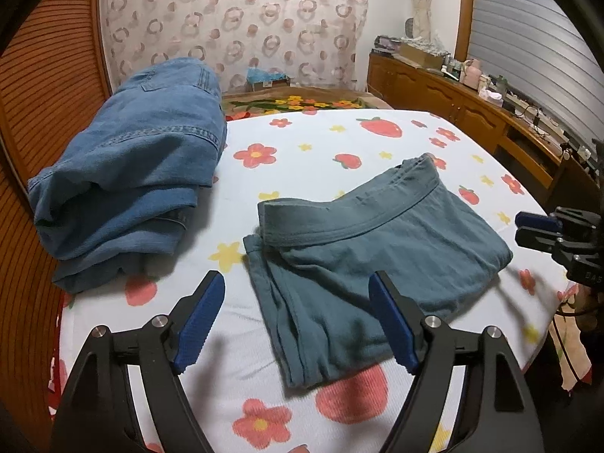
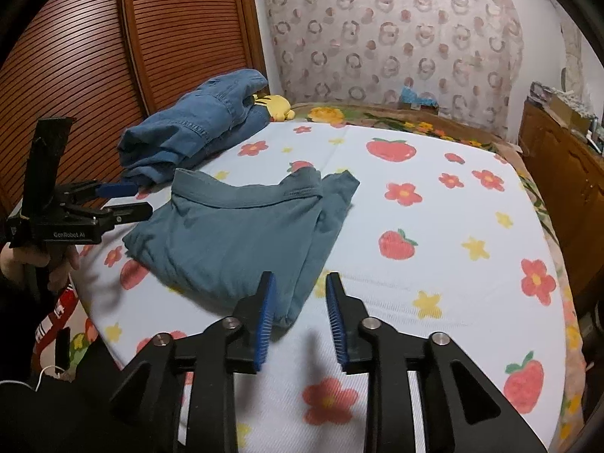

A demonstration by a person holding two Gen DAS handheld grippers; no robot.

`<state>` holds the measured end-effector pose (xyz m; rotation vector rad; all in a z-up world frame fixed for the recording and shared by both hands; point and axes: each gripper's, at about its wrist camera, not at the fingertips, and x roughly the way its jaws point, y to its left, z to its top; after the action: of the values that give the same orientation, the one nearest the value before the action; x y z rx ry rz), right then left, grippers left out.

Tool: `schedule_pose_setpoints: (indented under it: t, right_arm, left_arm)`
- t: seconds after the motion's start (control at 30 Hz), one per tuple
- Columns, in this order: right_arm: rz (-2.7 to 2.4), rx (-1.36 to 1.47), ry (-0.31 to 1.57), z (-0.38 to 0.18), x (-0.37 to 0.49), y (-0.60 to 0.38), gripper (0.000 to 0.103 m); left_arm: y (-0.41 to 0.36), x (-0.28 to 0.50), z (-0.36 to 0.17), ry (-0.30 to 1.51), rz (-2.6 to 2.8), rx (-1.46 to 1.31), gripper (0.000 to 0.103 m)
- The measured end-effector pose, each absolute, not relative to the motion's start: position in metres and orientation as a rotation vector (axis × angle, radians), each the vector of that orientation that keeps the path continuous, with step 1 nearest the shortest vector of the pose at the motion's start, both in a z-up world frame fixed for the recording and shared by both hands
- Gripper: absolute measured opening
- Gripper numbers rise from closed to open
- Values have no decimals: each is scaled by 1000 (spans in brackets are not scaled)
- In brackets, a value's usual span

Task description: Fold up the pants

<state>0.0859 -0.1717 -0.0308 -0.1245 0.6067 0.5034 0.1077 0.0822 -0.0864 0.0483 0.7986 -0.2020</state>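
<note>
The folded teal pants (image 1: 373, 260) lie mid-frame on the flowered sheet (image 1: 321, 139), a folded denim pile (image 1: 128, 173) at upper left. The left gripper (image 1: 298, 321) stands released and wide above the pants' near edge; the right gripper (image 2: 298, 317) is parted, holding nothing, at the pants' lower corner.

White lettering reading "GenRobot.AI" stood on the black body of the left tongs (image 2: 124, 199), seen from the right wrist view. From the left wrist view, the letters "DAS" showed on the black housing of the right tongs (image 1: 528, 226), cut off at the picture's edge. White characters on a red cloth (image 2: 53, 321) beside the bed were too blurred to read.
</note>
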Motion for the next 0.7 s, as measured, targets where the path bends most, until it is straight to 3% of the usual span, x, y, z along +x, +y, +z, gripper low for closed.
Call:
schedule_pose_setpoints:
  t: [0.07,0.17,0.7]
  right_arm:
    - [499,-129,602,-31,87,-171,44]
    - [493,-135,602,-31,92,-168,50]
    - [519,-168,645,-25,147,-148,59]
  left_arm:
    - [81,109,-88,801,-202,52,79]
    - [78,110,-90,804,-212,51,79]
    - [82,138,-84,813,-216,28,79]
